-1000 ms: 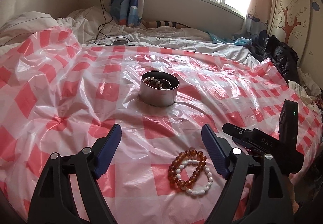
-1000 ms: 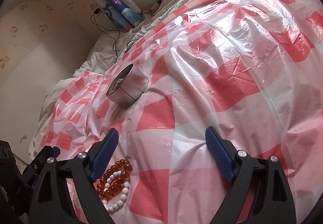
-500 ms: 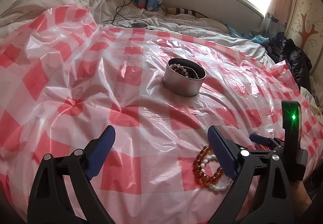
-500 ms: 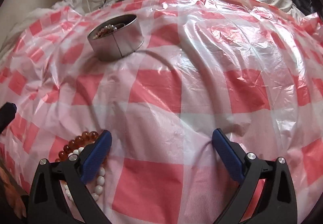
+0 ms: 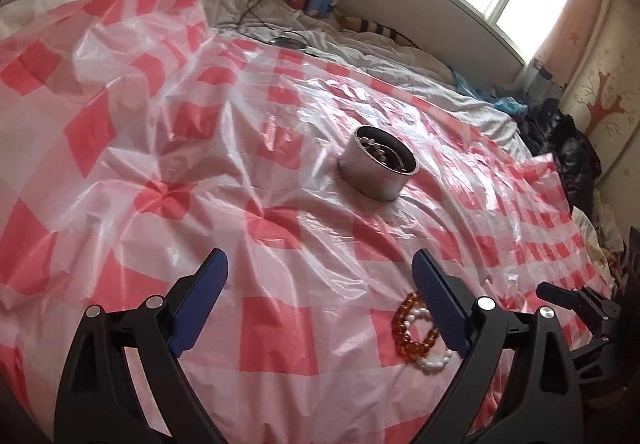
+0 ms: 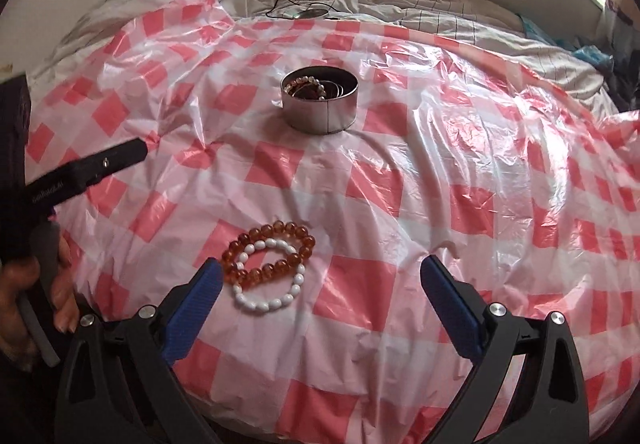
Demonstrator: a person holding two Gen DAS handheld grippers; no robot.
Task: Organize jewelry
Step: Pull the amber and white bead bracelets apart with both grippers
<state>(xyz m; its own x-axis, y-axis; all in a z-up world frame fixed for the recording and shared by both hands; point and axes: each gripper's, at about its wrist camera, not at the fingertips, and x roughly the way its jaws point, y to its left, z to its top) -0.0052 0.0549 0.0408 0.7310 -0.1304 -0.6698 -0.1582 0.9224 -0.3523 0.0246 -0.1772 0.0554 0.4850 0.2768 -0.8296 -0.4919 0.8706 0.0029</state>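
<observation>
Wide open red-checked plastic sheet (image 6: 400, 203) across the bed, only the metal tin (image 6: 319, 105) standing mid-sheet. Two bead bracelets (image 6: 268, 268) lie flat near the right claw (image 6: 320, 280); left claw (image 5: 320, 276) intrudes from the side.

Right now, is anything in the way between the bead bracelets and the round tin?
Nothing visible. Between the amber bracelet, lying with the white bracelet, and the tin there is only bare, crinkled checked sheet. The tin is open on top, with some jewelry already inside.
</observation>
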